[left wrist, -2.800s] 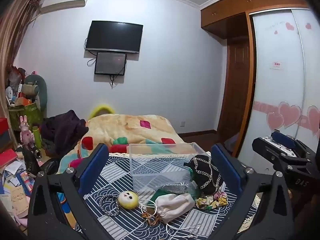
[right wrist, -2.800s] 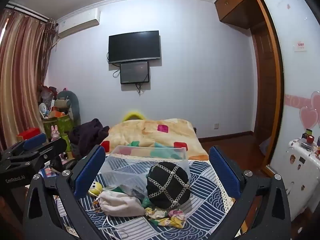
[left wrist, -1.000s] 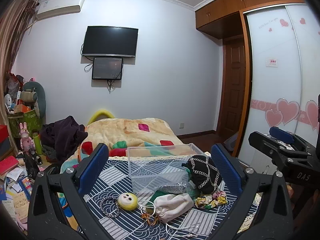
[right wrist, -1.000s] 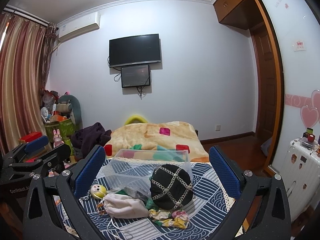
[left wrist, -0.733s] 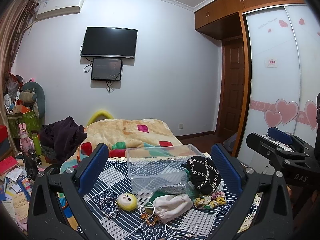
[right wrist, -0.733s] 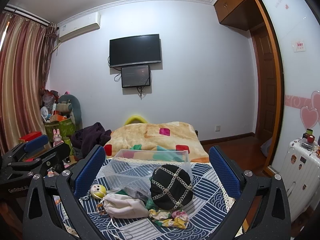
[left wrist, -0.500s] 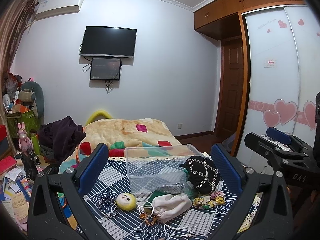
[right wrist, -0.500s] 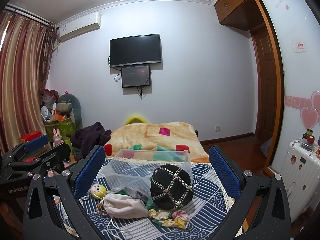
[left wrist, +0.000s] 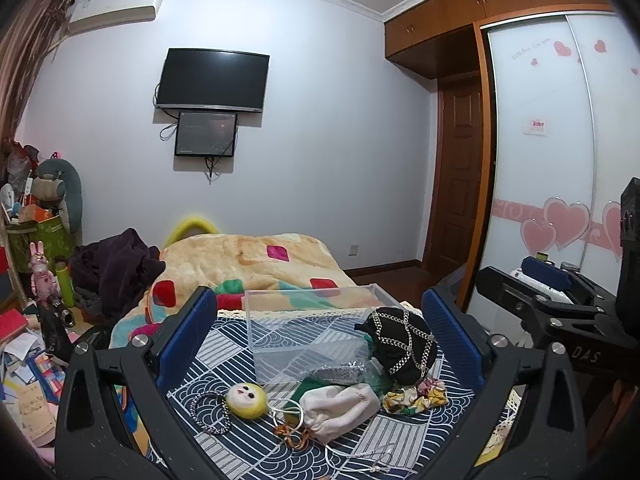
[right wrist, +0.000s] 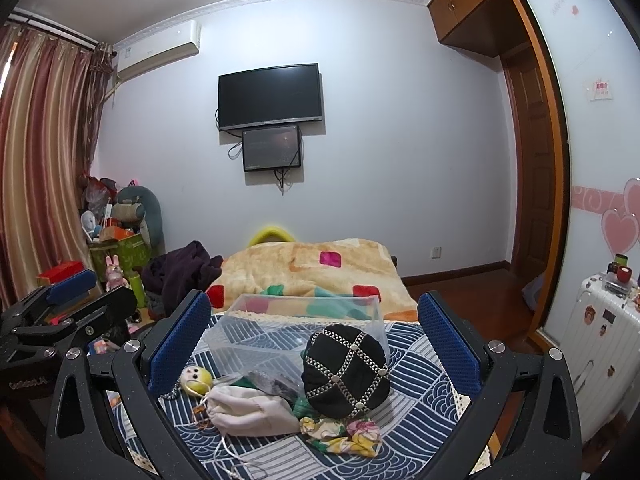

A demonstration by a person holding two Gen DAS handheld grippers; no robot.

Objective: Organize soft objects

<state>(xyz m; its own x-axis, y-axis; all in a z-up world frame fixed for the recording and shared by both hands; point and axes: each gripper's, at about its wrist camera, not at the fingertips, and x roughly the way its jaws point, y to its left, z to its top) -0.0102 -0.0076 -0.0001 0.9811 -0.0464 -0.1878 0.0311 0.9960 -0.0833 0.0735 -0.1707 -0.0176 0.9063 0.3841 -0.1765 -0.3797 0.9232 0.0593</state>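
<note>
A clear plastic box [left wrist: 308,324] [right wrist: 296,328] stands on a navy patterned cloth. In front of it lie a black studded hat [left wrist: 402,344] [right wrist: 346,370], a white drawstring pouch [left wrist: 340,404] [right wrist: 250,410], a floral scrunchie [left wrist: 414,394] [right wrist: 340,436], a yellow plush face [left wrist: 246,400] [right wrist: 196,380], a beaded loop [left wrist: 210,408] and a green cloth [left wrist: 316,384]. My left gripper [left wrist: 320,340] is open and empty, held above the pile. My right gripper [right wrist: 314,344] is open and empty, likewise back from the items.
Behind the table is a bed with an orange blanket [left wrist: 248,264] and dark clothes [left wrist: 116,268]. Clutter and toys [left wrist: 36,264] fill the left floor. A white suitcase [right wrist: 600,344] stands at the right by the wardrobe [left wrist: 560,160].
Both grippers have stayed open and almost still; the left wrist view has drifted slightly, with the items sitting a touch lower and to the left.
</note>
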